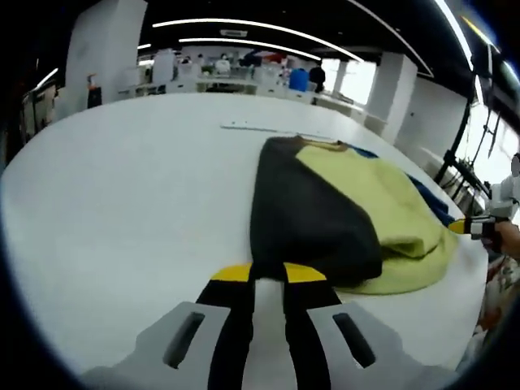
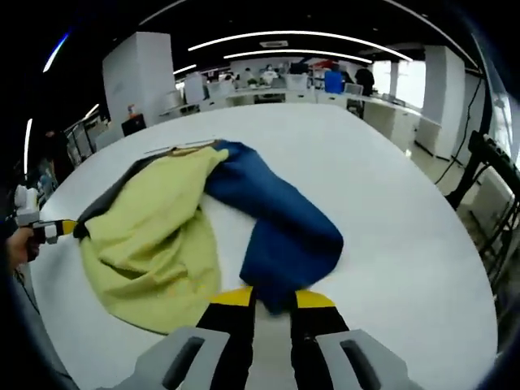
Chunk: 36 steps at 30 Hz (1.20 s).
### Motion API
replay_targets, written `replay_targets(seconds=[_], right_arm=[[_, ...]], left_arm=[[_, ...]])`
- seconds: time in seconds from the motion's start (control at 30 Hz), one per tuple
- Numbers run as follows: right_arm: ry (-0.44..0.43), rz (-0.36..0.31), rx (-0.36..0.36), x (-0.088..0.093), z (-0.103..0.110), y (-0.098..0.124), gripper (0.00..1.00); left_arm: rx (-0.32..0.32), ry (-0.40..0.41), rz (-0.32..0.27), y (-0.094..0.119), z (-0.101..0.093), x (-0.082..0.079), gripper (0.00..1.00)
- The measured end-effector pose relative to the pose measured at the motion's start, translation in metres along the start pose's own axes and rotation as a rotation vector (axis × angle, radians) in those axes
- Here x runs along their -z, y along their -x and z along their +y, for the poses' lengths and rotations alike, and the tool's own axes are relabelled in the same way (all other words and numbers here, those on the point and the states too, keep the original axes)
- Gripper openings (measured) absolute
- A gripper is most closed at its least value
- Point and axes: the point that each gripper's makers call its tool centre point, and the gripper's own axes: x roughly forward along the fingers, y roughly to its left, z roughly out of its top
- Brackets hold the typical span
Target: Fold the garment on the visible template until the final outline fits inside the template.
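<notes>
A garment lies on the white table (image 1: 122, 203), with a yellow-green body (image 1: 382, 211), a black sleeve (image 1: 309, 215) and a blue sleeve (image 2: 276, 223). My left gripper (image 1: 268, 272) is shut on the near end of the black sleeve, which is drawn across the body. My right gripper (image 2: 274, 298) is shut on the end of the blue sleeve, pulled off the body toward me. Each gripper also shows at the garment's far side in the other view: the right gripper (image 1: 479, 226) and the left gripper (image 2: 49, 231), each held by a hand. A thin strip (image 1: 260, 127) lies on the table beyond the collar.
Bare white table surrounds the garment on all sides. Black stand legs (image 1: 459, 166) rise beyond the table edge, seen too as stand legs (image 2: 487, 162). Desks and distant people fill the room's back (image 2: 284, 77).
</notes>
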Motion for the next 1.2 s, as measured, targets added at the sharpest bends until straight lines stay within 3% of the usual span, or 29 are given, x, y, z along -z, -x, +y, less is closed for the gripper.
replay_targets(seconds=[0.07, 0.43, 0.53, 0.6, 0.7, 0.8, 0.9, 1.03, 1.2], right_arm=[[0.0, -0.001, 0.005, 0.0, -0.002, 0.001, 0.0], [0.047, -0.006, -0.024, -0.005, -0.003, 0.011, 0.0], [0.093, -0.018, -0.014, -0.012, -0.009, 0.018, 0.0], [0.164, 0.007, -0.033, -0.013, -0.01, 0.02, 0.0], [0.162, -0.013, -0.033, -0.021, -0.016, 0.026, 0.0], [0.172, -0.019, -0.023, -0.028, -0.026, 0.032, 0.0], [0.187, -0.024, -0.014, -0.035, -0.038, 0.037, 0.0], [0.192, -0.019, -0.007, -0.042, -0.056, 0.043, 0.0], [0.192, 0.001, -0.066, -0.045, -0.068, 0.048, 0.0]], left_arm=[[-0.001, 0.003, -0.001, 0.0, 0.0, 0.0, 0.06], [-0.012, -0.066, 0.001, 0.005, -0.001, -0.004, 0.0], [-0.009, -0.049, -0.036, 0.012, 0.0, -0.016, 0.0], [-0.003, -0.039, -0.055, 0.016, 0.0, -0.023, 0.0], [0.012, 0.022, -0.103, 0.022, 0.0, -0.036, 0.0], [-0.005, 0.008, -0.124, 0.029, 0.005, -0.048, 0.0], [0.012, 0.051, -0.156, 0.034, 0.008, -0.061, 0.0], [-0.006, 0.042, -0.168, 0.039, 0.017, -0.068, 0.0], [-0.037, 0.012, -0.154, 0.045, 0.032, -0.072, 0.0]])
